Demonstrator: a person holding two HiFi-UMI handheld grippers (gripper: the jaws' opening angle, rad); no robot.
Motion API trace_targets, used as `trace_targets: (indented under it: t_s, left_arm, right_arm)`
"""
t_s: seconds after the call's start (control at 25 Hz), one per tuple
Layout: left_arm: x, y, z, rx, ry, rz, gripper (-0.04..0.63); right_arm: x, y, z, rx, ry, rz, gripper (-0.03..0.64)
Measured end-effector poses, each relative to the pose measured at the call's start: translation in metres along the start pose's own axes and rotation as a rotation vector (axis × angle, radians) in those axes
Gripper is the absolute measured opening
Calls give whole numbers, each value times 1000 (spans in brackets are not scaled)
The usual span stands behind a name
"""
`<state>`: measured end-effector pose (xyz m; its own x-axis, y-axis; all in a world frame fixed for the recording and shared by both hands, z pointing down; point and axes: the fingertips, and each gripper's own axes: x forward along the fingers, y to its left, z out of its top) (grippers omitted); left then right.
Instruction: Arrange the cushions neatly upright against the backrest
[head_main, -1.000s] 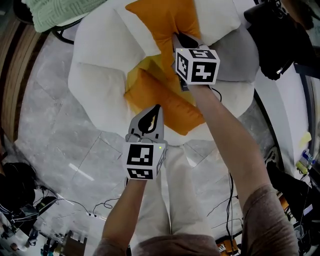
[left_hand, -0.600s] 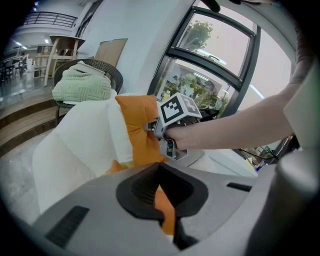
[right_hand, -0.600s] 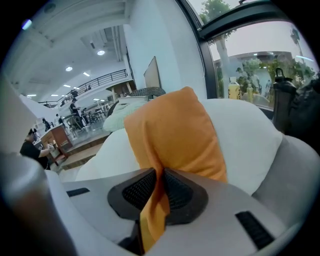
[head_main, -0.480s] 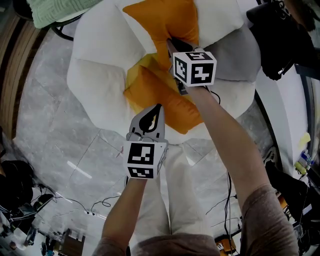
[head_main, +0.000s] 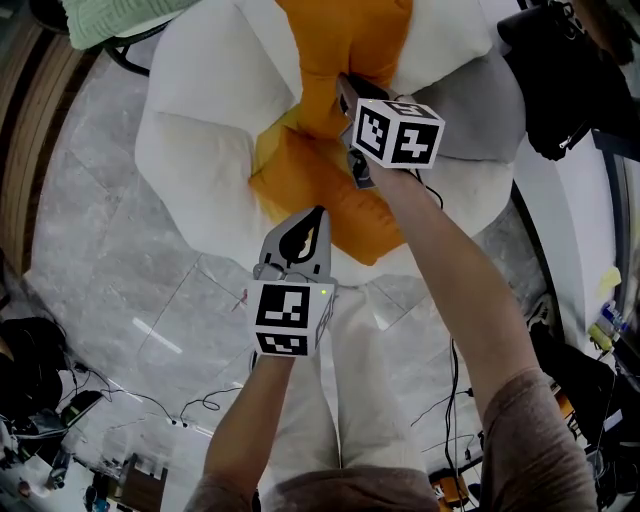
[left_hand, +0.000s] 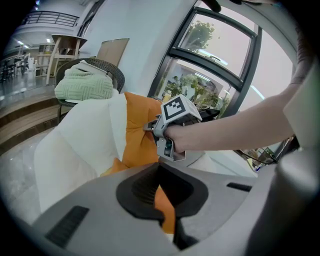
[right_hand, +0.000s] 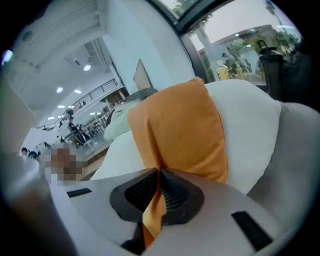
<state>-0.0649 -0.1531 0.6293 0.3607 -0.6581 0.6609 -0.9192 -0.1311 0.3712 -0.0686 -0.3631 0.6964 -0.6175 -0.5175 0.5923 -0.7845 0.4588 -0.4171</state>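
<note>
Orange cushion is being stood against backrest, pinched by right gripper; left gripper pressed together, empty. Judged next: release, raise lower cushion.

From here the right gripper fills the bottom of the view, its grey jaws closing on a fold of the orange cushion. A strip of the orange cloth runs down between the black ribbed pads. Above the jaws the cushion stands upright, a little tilted, its back against the white backrest. Grey upholstery shows at the right edge, beside the white. A black bag sits beyond the backrest at upper right, before tall windows. To the left a bright hall with ceiling lights and a railing opens out.
</note>
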Motion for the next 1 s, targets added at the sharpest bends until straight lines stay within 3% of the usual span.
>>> trace_targets:
  t_s: [0.44, 0.68, 0.72, 0.76, 0.8, 1.0]
  left_arm:
    - [-3, -1, -1, 5, -2, -4, 5]
    - [-7, -5, 2, 14, -8, -5, 5]
    - [-8, -6, 3, 16, -9, -6, 5]
    - [-9, -7, 3, 19, -11, -7, 5]
    - [-11, -8, 4, 22, -12, -7, 5]
    - [-18, -10, 11, 28, -24, -8, 5]
  right_arm:
    - [-4, 7, -12, -159, 24, -9, 63]
    - [-19, 17, -15, -228, 31, 19, 158]
    - [-24, 16, -16, -233, 26, 7, 142]
    - [-31, 15, -16, -233, 19, -6, 59]
    - [-37, 13, -18, -228, 12, -18, 21]
    - [-66, 9, -36, -207, 21, -25, 18]
